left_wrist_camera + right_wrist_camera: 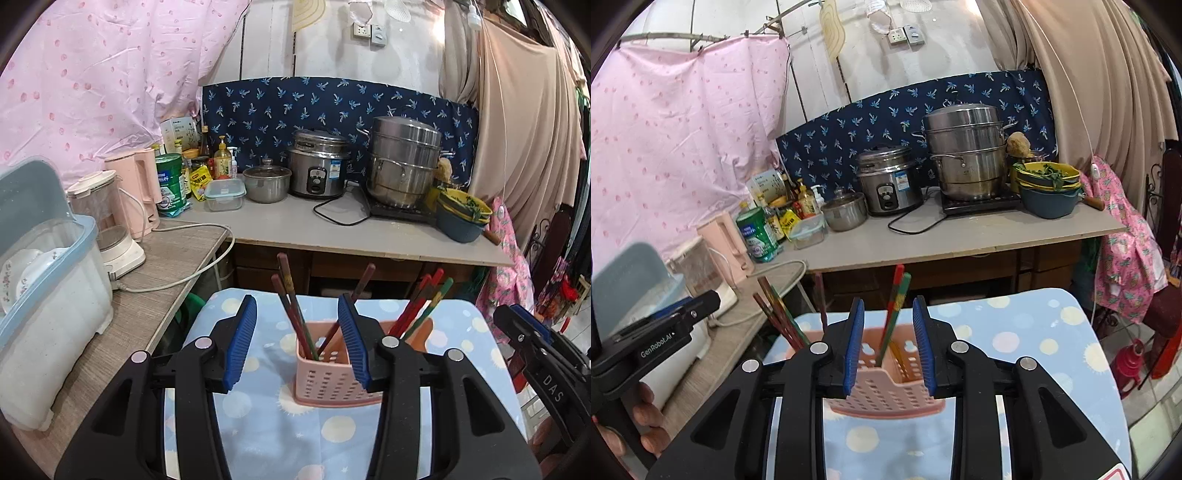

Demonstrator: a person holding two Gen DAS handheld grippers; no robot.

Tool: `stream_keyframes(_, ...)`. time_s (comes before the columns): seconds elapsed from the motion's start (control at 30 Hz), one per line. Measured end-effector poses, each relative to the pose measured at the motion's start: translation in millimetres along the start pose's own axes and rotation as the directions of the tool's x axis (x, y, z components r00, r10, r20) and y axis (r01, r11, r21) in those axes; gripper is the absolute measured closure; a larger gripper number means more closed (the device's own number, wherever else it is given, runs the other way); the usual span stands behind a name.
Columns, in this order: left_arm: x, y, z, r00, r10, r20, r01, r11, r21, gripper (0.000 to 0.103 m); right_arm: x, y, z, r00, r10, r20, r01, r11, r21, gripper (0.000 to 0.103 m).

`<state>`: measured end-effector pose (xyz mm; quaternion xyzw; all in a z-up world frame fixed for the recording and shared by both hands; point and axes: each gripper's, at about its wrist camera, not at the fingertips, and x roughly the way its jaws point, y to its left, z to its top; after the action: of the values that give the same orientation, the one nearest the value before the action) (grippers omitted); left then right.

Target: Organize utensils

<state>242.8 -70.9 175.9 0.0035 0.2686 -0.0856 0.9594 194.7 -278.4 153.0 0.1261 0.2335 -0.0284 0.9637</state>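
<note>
Nearest in the left wrist view, the left gripper (297,338) has its blue pads apart with nothing pressed between them; its right pad (352,341) overlaps the pink utensil holder (325,373) in the picture, but whether it touches cannot be told. The right gripper (888,341) also stands parted, its pads on either side of the same holder (882,384) without visibly pressing it. The holder stands upright on a small table covered by a light blue cloth with pale dots (288,435), toward the table's far edge. Inside it, dark brown chopsticks (291,306) lean left in one compartment, and red and green chopsticks (424,306) lean right in another.

At the right edge of the left view, the right gripper's side reads "DAS"; at the left edge of the right view, the left gripper's side reads "GenRobot.AI", with a hand (646,417) on its handle.

Left of the table, on a wood-grain bench (166,266), are a lidded plastic box of plates (48,288), a clear jug kettle (107,221) and a pink kettle (138,192), with a white cable trailing off the edge.

Beyond, a grey counter (332,236) carries a green tin (171,184), bottles and sauce packets with labels too small to read, a clear food box (224,194), a small lidded pot (266,182), a rice cooker (317,166), a steel steamer (404,162) on a hotplate, and stacked bowls (461,218) at its right end. Behind hang a navy patterned cloth (332,103), a pink curtain (103,74) and beige drapes (524,129).
</note>
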Motion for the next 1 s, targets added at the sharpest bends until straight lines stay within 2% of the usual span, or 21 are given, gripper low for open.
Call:
stream_keyframes(0.27, -14, -11, -30, 0.997, 0.07, -0.017, -0.069, 0.996, 0.061, 0.053, -18, -5, -33, 0.998, -0.042, -0.048, 0.04, 0.998, -0.039, 0.075)
stream_keyframes(0.47, -25, -14, -50, 0.996, 0.075, -0.047, -0.072, 0.995, 0.064, 0.053, -32, -18, -52, 0.995, -0.055, -0.08, 0.054, 0.998, -0.024, 0.075)
stream_keyframes(0.77, -34, -18, -75, 0.993, 0.082, -0.089, -0.076, 0.995, 0.067, 0.053, -53, -21, -77, 0.99, -0.093, -0.102, 0.087, 0.994, -0.068, 0.074)
stream_keyframes(0.83, -35, -19, -81, 0.991, 0.085, -0.101, -0.077, 0.994, 0.074, 0.053, -56, -20, -84, 0.99, -0.094, -0.109, 0.087, 0.994, -0.073, 0.071)
stream_keyframes(1.0, -34, -19, -98, 0.987, 0.087, -0.134, -0.077, 0.994, 0.078, 0.053, -59, -20, -99, 0.987, -0.083, -0.141, 0.073, 0.995, -0.075, 0.071)
